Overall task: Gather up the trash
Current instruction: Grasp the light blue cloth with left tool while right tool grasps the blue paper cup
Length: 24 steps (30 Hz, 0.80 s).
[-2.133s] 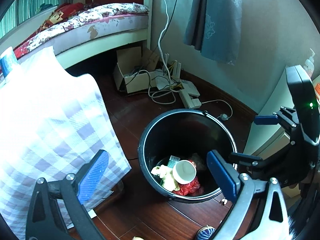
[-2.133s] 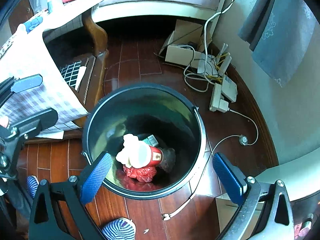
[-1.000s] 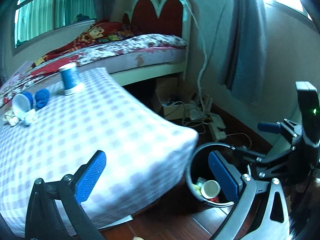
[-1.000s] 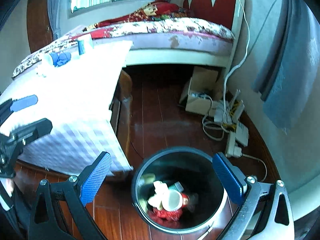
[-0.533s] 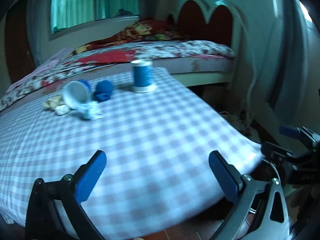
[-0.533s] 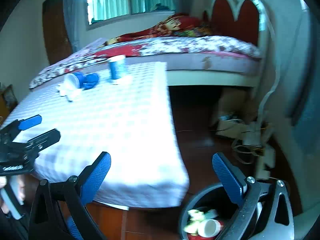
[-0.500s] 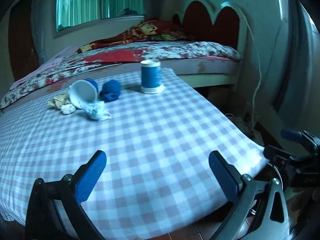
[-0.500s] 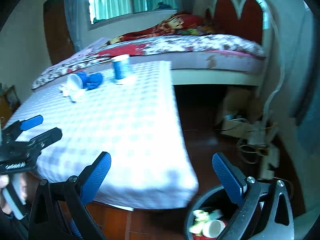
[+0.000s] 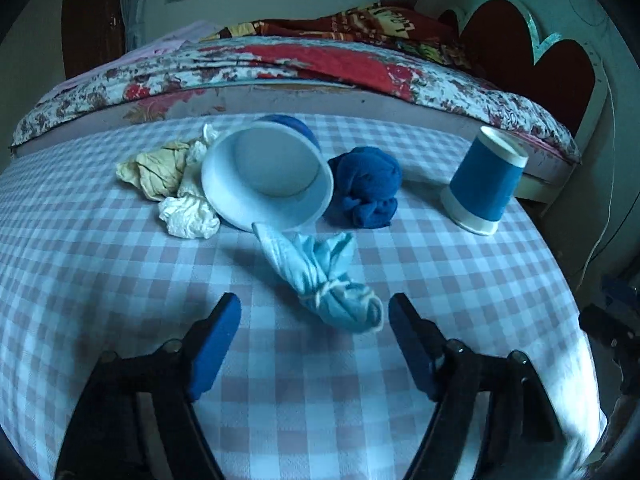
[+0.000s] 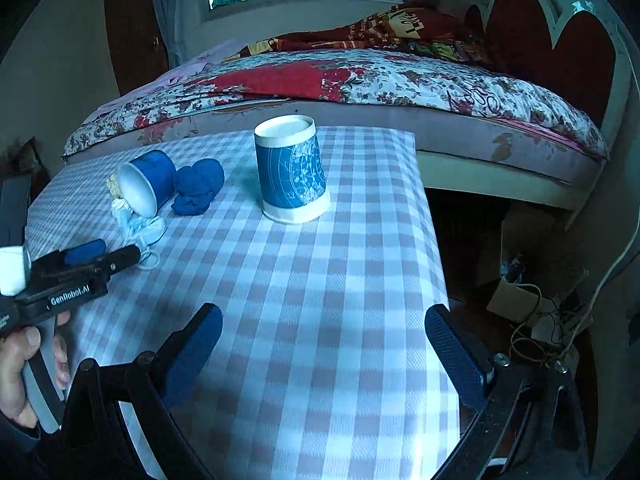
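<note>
A rolled light-blue face mask (image 9: 324,280) lies on the checked tablecloth (image 9: 120,280), just ahead of my open left gripper (image 9: 314,320), between its fingers' line. Behind it a blue paper cup (image 9: 266,178) lies on its side, with crumpled white tissue (image 9: 188,216), yellowish paper (image 9: 154,168) and a dark blue wad (image 9: 370,188) beside it. An upside-down blue cup (image 9: 484,182) stands at the right. My right gripper (image 10: 324,336) is open and empty over the tablecloth (image 10: 320,300), short of the upside-down cup (image 10: 290,168). The left gripper (image 10: 92,256) also shows there by the mask (image 10: 140,228).
A bed with a flowered quilt (image 10: 360,76) runs behind the table. The table's right edge (image 10: 432,220) drops to a dark floor with a cardboard box and cables (image 10: 532,312). The bin is out of view.
Both grippers rose from over the bin on the floor to the tabletop. The left gripper moved in close to the mask and cup; the right gripper moved closer to the upside-down cup.
</note>
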Each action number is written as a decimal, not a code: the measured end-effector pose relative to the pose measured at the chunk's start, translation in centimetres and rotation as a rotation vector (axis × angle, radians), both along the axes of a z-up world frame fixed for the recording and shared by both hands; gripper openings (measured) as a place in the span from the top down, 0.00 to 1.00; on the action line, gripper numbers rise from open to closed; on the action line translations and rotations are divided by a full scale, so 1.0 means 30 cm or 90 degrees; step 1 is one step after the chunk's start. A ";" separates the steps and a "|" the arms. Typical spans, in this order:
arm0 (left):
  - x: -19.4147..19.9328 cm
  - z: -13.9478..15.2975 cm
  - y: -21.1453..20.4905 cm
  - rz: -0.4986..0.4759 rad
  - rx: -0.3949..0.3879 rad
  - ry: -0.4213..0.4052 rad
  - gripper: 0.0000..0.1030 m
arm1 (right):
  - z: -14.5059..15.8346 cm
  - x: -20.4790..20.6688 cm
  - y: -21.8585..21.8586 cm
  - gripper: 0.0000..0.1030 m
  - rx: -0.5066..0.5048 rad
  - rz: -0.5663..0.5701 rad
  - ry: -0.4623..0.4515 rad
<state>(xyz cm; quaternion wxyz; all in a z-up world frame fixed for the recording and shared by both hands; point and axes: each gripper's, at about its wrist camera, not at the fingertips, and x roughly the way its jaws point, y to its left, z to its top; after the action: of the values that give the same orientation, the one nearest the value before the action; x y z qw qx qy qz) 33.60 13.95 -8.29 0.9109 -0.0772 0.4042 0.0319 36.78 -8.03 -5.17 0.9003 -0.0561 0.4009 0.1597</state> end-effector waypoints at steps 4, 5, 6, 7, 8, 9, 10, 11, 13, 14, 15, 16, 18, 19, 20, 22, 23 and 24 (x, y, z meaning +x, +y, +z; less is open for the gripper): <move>0.065 -0.014 0.004 -0.007 -0.013 0.019 0.49 | -0.027 0.140 0.067 0.01 -0.003 0.008 0.007; 0.080 -0.017 0.000 -0.012 -0.007 0.024 0.51 | -0.033 0.169 0.083 0.01 -0.001 0.011 0.010; 0.088 -0.017 -0.004 -0.020 -0.004 0.023 0.62 | -0.036 0.197 0.100 0.01 -0.002 0.013 0.010; 0.091 -0.015 -0.005 -0.027 -0.003 0.022 0.70 | -0.036 0.223 0.116 0.01 -0.003 0.012 0.007; 0.090 -0.014 -0.004 -0.030 -0.007 0.019 0.71 | -0.034 0.247 0.131 0.01 0.001 0.013 0.006; 0.087 -0.013 0.001 -0.034 -0.014 0.013 0.73 | -0.032 0.267 0.145 0.01 0.004 0.014 0.006; 0.083 -0.011 0.007 -0.034 -0.017 0.008 0.74 | -0.030 0.288 0.161 0.01 0.003 0.014 0.003; 0.077 -0.007 0.012 -0.032 -0.021 0.001 0.74 | -0.026 0.307 0.172 0.01 0.002 0.013 -0.003; 0.078 0.001 0.018 -0.030 -0.024 -0.008 0.74 | -0.015 0.341 0.193 0.03 0.000 0.010 -0.013; 0.082 0.000 0.019 -0.031 -0.026 -0.005 0.74 | -0.012 0.357 0.203 0.05 -0.001 0.008 -0.015; 0.084 -0.001 0.021 -0.030 -0.029 -0.004 0.74 | -0.012 0.372 0.208 0.09 0.001 0.009 -0.012; 0.084 0.000 0.023 -0.028 -0.031 -0.006 0.75 | -0.013 0.386 0.213 0.14 0.002 0.008 -0.011; 0.078 0.005 0.024 -0.028 -0.031 -0.011 0.75 | -0.018 0.403 0.219 0.43 0.016 0.021 0.004; 0.076 0.007 0.023 -0.030 -0.030 -0.011 0.75 | -0.012 0.396 0.218 0.43 0.014 0.019 -0.002; 0.070 0.009 0.020 -0.033 -0.028 -0.012 0.75 | -0.006 0.386 0.216 0.44 0.014 0.019 -0.004; 0.055 0.016 0.011 -0.036 -0.026 -0.015 0.75 | 0.006 0.348 0.209 0.44 0.018 0.027 -0.012; 0.048 0.019 0.007 -0.038 -0.023 -0.017 0.75 | 0.012 0.323 0.206 0.44 0.011 0.029 -0.020; 0.037 0.023 0.002 -0.040 -0.024 -0.021 0.75 | 0.017 0.297 0.201 0.44 0.008 0.034 -0.025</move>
<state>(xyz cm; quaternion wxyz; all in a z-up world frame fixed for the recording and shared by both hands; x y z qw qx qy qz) 34.72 14.01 -7.61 0.9163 -0.0821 0.3919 -0.0060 45.69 -1.99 -4.65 0.9039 -0.0642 0.3803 0.1849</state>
